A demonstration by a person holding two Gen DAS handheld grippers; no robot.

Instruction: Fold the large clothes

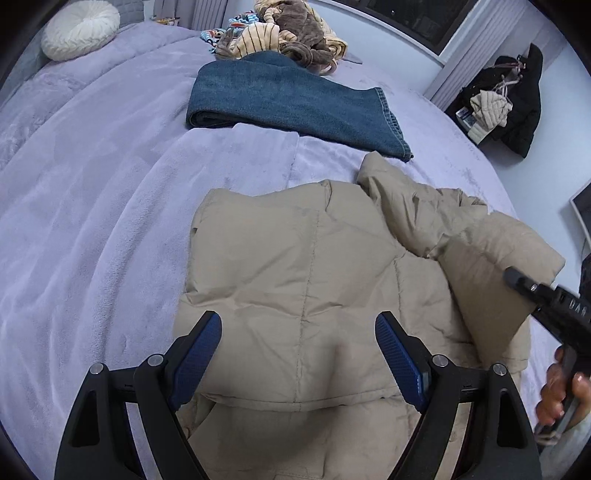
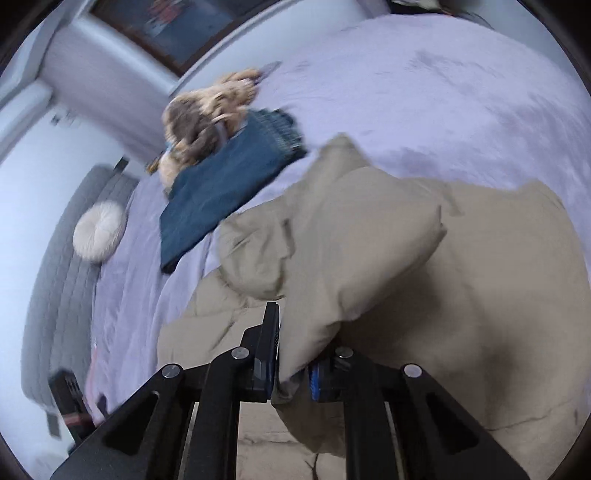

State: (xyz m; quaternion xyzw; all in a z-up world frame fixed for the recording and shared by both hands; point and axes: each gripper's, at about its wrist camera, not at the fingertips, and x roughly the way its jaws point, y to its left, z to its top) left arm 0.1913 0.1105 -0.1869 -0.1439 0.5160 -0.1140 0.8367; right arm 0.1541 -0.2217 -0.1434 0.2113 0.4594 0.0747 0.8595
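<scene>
1. We find the left hand-held gripper (image 1: 298, 354) released, its blue-padded fingers (image 1: 195, 354) standing wide apart above the beige puffer jacket (image 1: 306, 266), with nothing pinched between them.

2. The jacket lies on the bed (image 1: 92, 221), directly below and ahead of the left hand-held gripper, its quilted panel spread fairly flat between the two fingers.

3. To the right of the left hand-held gripper, a sleeve or edge of the jacket is lifted off the main panel; the right hand-held gripper (image 1: 532, 291) enters there from the edge of the view, carried by a person's hand (image 1: 561, 391).

4. In the right wrist view, we record the right hand-held gripper (image 2: 291, 369) clenched on a fold of the jacket (image 2: 369, 266): the fabric passes between the narrowly spaced pads and bulges out ahead of them. This view is blurred.

5. Beyond the jacket, further ahead of the left hand-held gripper, folded blue jeans (image 1: 288, 99) rest on the bed, apart from the jacket.

6. Behind the jeans, touching their far edge, sits a heap of unfolded clothes (image 1: 280, 33) in brown and striped cream.

7. Far ahead and to the left of the left hand-held gripper, a round white cushion (image 1: 79, 29) lies near the head of the bed.

8. Far to the right, off the bed, dark garments (image 1: 517, 99) hang against the wall.
</scene>
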